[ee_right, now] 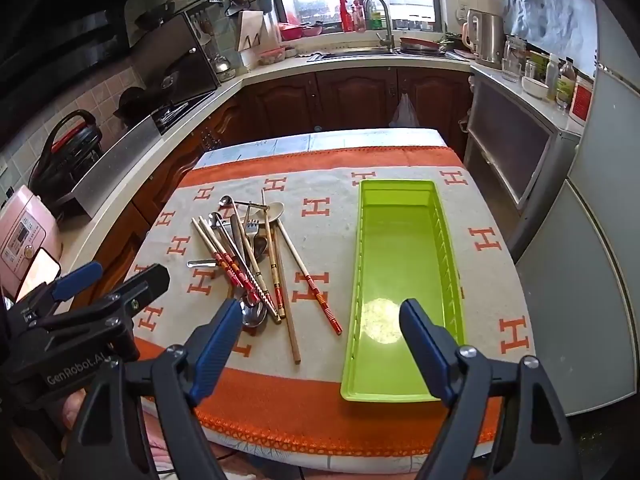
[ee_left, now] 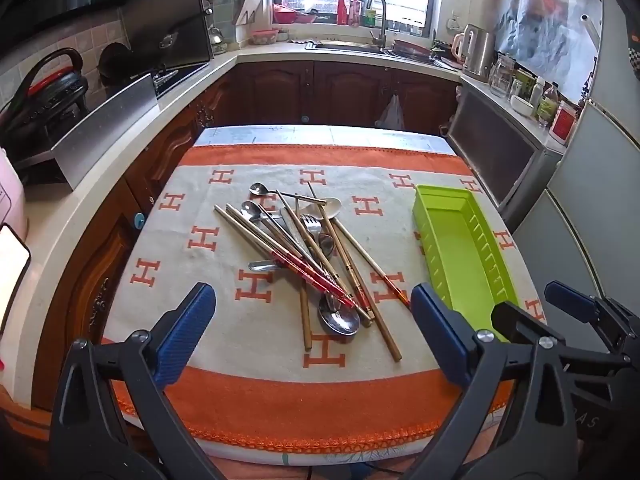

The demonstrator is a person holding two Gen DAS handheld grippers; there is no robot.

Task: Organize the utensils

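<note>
A heap of utensils [ee_left: 308, 248] lies on the orange and cream cloth: steel spoons, a fork, wooden and red-patterned chopsticks, crossed over one another. The same utensil heap [ee_right: 252, 256] shows left of centre in the right wrist view. A long lime-green tray [ee_left: 464, 248] stands empty to the right of it; the green tray [ee_right: 404, 280] runs lengthwise away from me. My left gripper [ee_left: 312, 340] hangs open above the near end of the heap. My right gripper [ee_right: 320, 344] is open over the tray's near left corner. Nothing is between either pair of fingers.
The clothed table [ee_left: 248, 408] sits amid kitchen counters: a stove and pressure cooker [ee_left: 44, 96] on the left, a sink [ee_left: 348, 44] at the back, a kettle [ee_left: 476, 48] and jars on the right. A fridge [ee_right: 592, 264] stands close on the right.
</note>
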